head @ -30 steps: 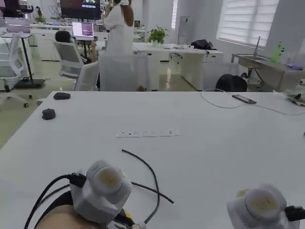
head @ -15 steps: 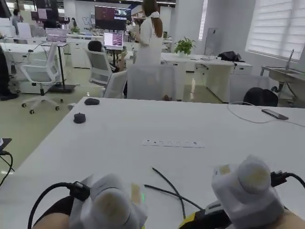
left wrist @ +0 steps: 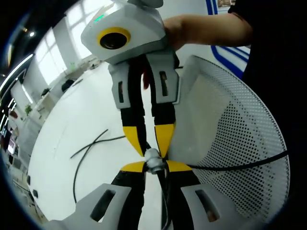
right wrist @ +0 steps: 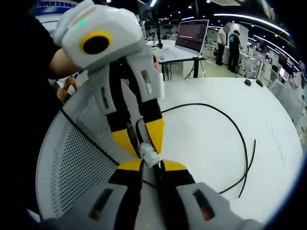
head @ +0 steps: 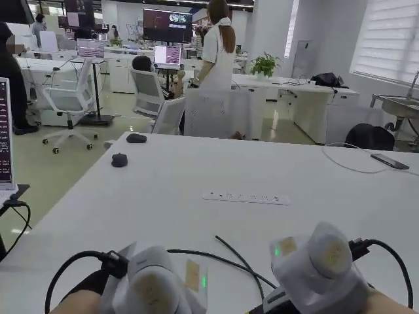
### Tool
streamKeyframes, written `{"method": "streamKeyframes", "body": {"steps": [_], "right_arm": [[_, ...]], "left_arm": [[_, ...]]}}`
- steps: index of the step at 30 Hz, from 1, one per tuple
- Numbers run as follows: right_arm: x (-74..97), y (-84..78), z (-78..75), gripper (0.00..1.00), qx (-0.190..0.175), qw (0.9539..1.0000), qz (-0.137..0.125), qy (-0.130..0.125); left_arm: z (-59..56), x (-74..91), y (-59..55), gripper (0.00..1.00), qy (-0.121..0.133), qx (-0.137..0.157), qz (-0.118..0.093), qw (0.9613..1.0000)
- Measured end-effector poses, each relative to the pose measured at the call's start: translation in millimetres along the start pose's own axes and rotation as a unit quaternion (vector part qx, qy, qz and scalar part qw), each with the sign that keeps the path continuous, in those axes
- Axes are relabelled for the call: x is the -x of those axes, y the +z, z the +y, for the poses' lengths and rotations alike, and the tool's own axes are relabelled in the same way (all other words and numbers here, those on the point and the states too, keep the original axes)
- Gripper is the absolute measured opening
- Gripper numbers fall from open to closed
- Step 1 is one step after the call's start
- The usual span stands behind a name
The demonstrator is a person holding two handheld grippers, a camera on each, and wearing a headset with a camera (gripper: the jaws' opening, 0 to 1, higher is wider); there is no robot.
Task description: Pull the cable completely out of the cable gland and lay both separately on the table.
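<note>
In the left gripper view, a small white cable gland [left wrist: 153, 161] sits between the yellow tips of my left gripper [left wrist: 160, 166], which is shut on it. My right gripper [left wrist: 150, 143] comes down from above, tip to tip with the left, and is shut on the black cable right at the gland. From the right gripper view, the gland [right wrist: 148, 155] lies just above my right gripper [right wrist: 152, 166], and the left gripper [right wrist: 140, 138] faces it. The rest of the cable [head: 242, 261] curves loosely over the white table [head: 196, 222]. In the head view both grippers' tips are hidden below the frame edge.
A white power strip [head: 245, 197] lies mid-table. Two dark mice [head: 119, 159] sit far left and a phone [head: 389, 161] far right. A white mesh chair back [left wrist: 230, 129] is close under the grippers. A person [head: 219, 52] stands beyond the table.
The right gripper has moved left and in toward the left gripper, so the two now meet at the gland. The head camera has turned too.
</note>
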State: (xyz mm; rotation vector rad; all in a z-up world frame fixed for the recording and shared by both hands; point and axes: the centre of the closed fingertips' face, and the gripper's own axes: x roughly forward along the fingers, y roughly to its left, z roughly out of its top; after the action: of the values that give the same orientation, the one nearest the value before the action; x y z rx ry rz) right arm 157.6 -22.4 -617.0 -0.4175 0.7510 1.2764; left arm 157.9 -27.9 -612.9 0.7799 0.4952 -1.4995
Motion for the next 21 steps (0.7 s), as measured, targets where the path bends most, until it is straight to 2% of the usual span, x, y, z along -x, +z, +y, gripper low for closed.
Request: {"method": "streamKeyframes", "body": {"steps": [2, 5, 8, 11, 12, 13, 16, 17, 19, 21], "right_arm": [[-0.2, -2.4, -3.7, 0.12, -0.017, 0.9997, -0.004, -0.015], [-0.5, -6.3, -10.4, 0.11, -0.058, 0.9974, -0.012, -0.04], [-0.7, -6.2, -10.5, 0.11, -0.082, 0.9952, -0.023, -0.047], [-1.9, -6.8, -9.3, 0.11, -0.101, 0.9935, -0.023, -0.048], [-3.0, -6.9, -9.7, 0.11, -0.106, 0.9929, -0.022, -0.051], [-3.7, -7.5, -9.6, 0.11, -0.106, 0.9929, -0.019, -0.051], [-6.4, -12.4, -5.4, 0.12, -0.049, 0.9982, -0.003, -0.036], [-6.6, -13.3, -4.4, 0.12, -0.042, 0.9986, 0.002, -0.032], [-6.5, -10.2, -4.3, 0.18, -0.044, 0.9986, 0.003, -0.028], [-7.1, -7.8, -8.3, 0.26, -0.029, 0.999, 0.009, -0.033]], "left_arm": [[2.2, -3.9, -4.0, 0.17, 0.006, 0.03, 0.0, 0.9995], [9.9, -6.7, -6.6, 0.17, 0.033, 0.05, -0.006, 0.9982], [11.4, -9.2, -7.6, 0.18, 0.042, 0.059, -0.01, 0.9973], [11.4, -12.2, -9.0, 0.2, 0.052, 0.054, -0.009, 0.9972], [9.8, -13.1, -9.4, 0.17, 0.05, 0.052, -0.007, 0.9974], [7.7, -14.2, -9.8, 0.17, 0.05, 0.049, -0.006, 0.9975], [3.4, -17.2, -11.3, 0.16, 0.049, 0.034, -0.003, 0.9982], [2.3, -18.3, -11.6, 0.16, 0.049, 0.029, -0.001, 0.9984], [0.4, -20.5, -14.1, 0.16, 0.052, -0.005, 0.011, 0.9986], [-1.6, -22.0, -15.5, 0.16, 0.056, -0.012, 0.017, 0.9982]]}}
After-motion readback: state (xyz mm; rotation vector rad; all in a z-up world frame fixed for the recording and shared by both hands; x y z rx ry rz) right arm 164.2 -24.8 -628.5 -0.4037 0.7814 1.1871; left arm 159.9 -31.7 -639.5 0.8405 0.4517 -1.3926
